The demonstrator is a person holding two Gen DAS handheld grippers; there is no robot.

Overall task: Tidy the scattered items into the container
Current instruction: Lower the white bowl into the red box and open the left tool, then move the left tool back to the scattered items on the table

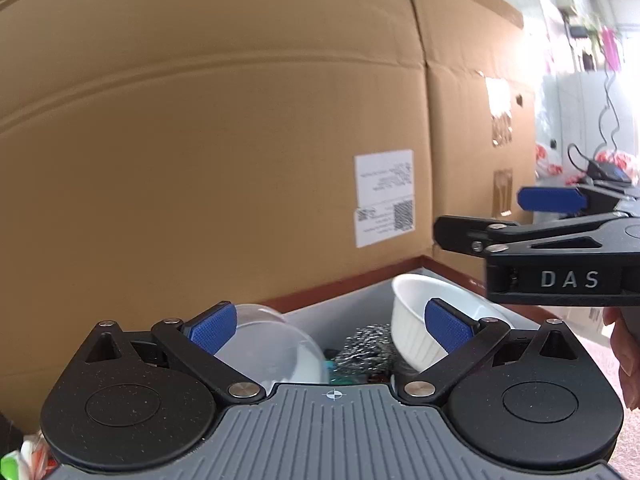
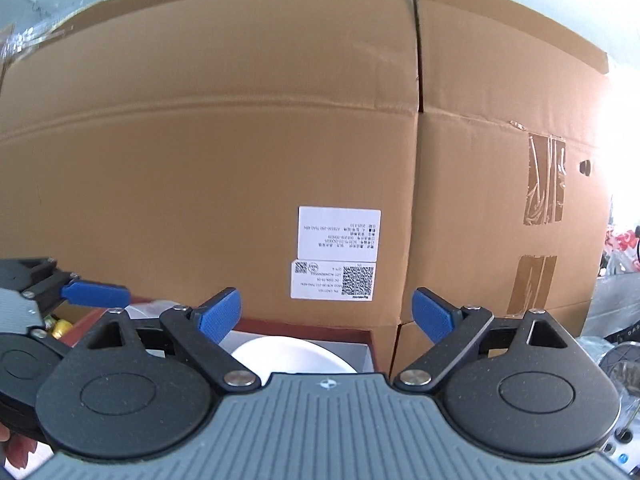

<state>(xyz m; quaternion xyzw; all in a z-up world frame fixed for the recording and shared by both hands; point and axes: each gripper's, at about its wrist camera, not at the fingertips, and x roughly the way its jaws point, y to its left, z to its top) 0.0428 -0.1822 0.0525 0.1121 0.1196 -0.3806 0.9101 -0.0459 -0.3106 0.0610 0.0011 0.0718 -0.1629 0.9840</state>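
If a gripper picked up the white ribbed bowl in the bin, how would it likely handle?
The white ribbed bowl looks like glazed ceramic: probably stiff, fairly heavy, and breakable. Its glossy surface may slip between pads. It already leans on the steel scourer, so a nudge could tip it further.

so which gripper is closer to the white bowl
Right, as far as the views show. The right gripper hangs directly over the white bowl; the left gripper sits off to its side.

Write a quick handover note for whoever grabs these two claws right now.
Left claw: open, empty, over the grey container.
Right claw: open, empty, beside it.
In the container: white bowl, clear plastic bowl, steel scourer.
Done: those items are inside.
Left: items beyond the container's left side, too small to identify, may need collecting; check the table.
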